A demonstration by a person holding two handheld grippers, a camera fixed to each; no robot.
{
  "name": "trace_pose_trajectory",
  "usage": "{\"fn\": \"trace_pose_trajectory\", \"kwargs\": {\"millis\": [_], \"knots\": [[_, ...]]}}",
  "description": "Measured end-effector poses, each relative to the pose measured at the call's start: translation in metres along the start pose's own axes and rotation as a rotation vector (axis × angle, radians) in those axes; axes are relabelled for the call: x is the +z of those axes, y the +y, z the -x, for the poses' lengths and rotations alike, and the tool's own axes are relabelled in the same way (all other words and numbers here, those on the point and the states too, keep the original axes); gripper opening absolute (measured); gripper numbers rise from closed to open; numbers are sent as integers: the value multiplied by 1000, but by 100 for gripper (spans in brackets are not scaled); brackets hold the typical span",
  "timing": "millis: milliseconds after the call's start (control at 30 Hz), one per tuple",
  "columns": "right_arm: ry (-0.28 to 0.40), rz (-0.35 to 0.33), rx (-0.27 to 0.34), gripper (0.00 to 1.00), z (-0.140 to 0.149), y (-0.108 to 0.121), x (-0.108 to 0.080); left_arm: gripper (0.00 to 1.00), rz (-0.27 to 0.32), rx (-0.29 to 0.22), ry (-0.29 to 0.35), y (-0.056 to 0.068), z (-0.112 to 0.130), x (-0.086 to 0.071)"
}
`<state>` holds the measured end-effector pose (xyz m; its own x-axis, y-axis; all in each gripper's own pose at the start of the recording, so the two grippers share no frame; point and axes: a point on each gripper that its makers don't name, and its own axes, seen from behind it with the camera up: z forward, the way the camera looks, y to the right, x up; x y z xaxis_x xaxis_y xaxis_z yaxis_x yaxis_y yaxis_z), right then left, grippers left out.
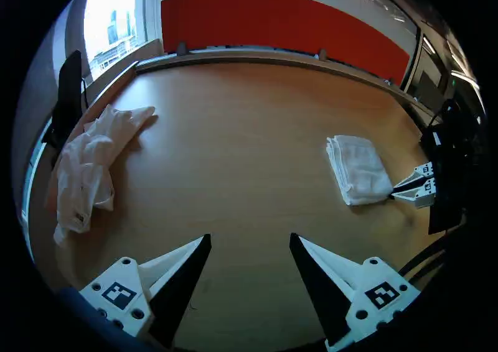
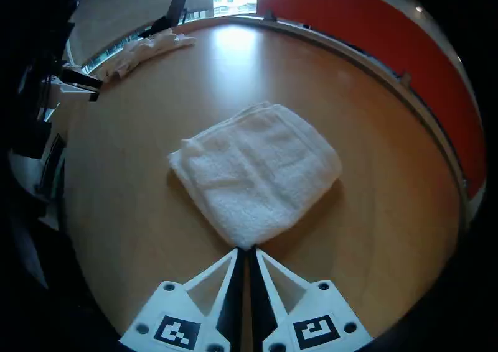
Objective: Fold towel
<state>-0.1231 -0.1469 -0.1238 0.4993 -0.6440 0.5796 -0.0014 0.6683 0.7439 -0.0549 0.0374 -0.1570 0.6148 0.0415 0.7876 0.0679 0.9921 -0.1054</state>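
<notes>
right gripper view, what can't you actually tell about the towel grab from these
- Right gripper view: whether the right gripper pinches the folded towel corner; its nearly closed tips hide the contact.
- Left gripper view: that contact is too small.
- Left gripper view: crumpled cloth, piece count lost in folds.

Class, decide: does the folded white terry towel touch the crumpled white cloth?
Apart. Left gripper view: bare wooden table separates the folded white terry towel from the crumpled white cloth.

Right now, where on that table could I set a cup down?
The table is bare across its wide middle, between the crumpled cloth and the folded towel, back to the red screen, and before the open left tongs. Crowded: the towel's corner, at the right tongs.
</notes>
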Motion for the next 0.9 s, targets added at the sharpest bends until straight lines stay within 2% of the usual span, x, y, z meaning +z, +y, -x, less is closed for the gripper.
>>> {"fn": "trace_pose_trajectory", "kwargs": {"millis": [200,400,900], "knots": [[16,-3,14,5,-13,3,-9,94,0,4,-1,-1,3,3],[49,-2,17,5,-39,8,-22,94,-4,13,-1,-3,2,4],[143,5,-45,5,-120,22,-58,94,-9,39,42,1,-18,-3]]}}
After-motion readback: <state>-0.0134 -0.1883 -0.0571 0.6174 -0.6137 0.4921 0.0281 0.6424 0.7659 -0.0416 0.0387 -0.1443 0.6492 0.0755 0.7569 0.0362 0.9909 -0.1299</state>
